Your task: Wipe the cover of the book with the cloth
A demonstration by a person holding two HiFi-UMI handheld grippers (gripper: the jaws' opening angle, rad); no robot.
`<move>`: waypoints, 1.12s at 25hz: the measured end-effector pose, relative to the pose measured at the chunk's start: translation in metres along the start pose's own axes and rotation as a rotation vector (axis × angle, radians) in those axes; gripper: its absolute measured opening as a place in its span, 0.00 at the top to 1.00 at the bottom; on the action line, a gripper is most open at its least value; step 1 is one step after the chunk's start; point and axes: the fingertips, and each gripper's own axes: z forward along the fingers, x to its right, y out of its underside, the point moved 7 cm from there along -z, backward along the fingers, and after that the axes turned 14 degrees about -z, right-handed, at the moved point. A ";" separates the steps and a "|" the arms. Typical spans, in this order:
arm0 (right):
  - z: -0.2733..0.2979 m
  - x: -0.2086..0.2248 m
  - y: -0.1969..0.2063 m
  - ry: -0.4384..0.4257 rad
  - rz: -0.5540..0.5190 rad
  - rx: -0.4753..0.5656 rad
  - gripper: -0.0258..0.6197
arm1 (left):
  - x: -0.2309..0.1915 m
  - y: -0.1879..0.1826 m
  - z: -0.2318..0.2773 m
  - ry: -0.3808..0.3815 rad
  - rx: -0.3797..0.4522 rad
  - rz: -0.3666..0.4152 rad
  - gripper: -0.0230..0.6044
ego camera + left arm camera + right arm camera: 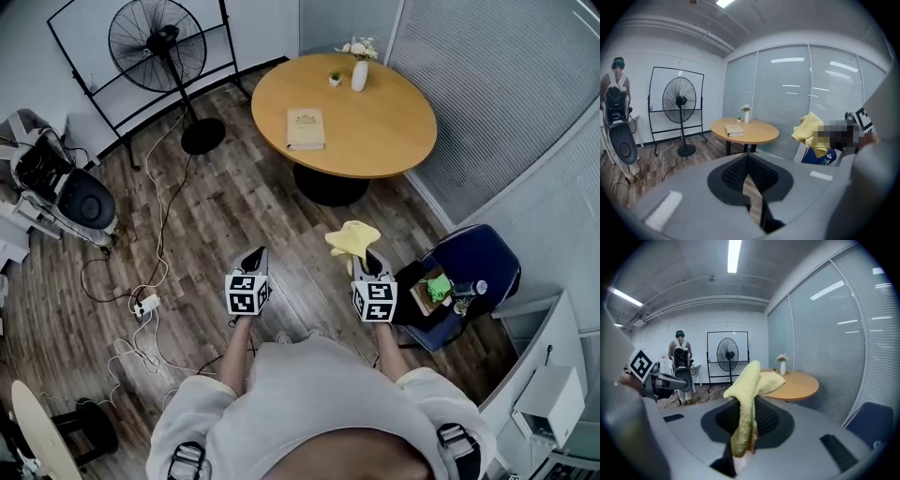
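Note:
A tan book [306, 128] lies shut on the round wooden table [394, 131] across the room, well ahead of both grippers; the left gripper view shows the book [734, 131] too. My right gripper [367, 259] is shut on a yellow cloth [353, 238], which bunches up above the jaws. In the right gripper view the cloth [749, 385] hangs between the right gripper's [746, 404] jaws and hides the book. My left gripper [255, 255] is held level beside it over the wooden floor, its jaws together with nothing between them [748, 157].
A white vase [360, 75] and a small plant [335, 79] stand at the table's far edge. A pedestal fan [157, 45] stands at the left, cables [141, 300] trail on the floor, and a blue chair [478, 262] with clutter sits at the right. A person [679, 357] stands at the back.

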 end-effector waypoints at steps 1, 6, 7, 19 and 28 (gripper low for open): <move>0.001 0.002 0.002 -0.005 0.000 0.001 0.85 | 0.003 0.002 0.001 -0.002 -0.002 -0.002 0.95; 0.006 0.010 0.007 -0.031 -0.003 0.001 0.85 | 0.015 0.010 0.005 -0.013 -0.014 -0.013 0.95; 0.008 0.011 0.007 -0.036 -0.006 0.001 0.85 | 0.015 0.011 0.006 -0.017 -0.014 -0.015 0.95; 0.040 0.015 0.010 -0.075 -0.013 -0.003 0.85 | 0.005 0.014 0.025 -0.048 -0.030 -0.039 0.95; 0.082 0.028 0.008 -0.064 -0.016 -0.032 0.86 | -0.011 0.000 0.072 -0.021 -0.051 -0.047 0.95</move>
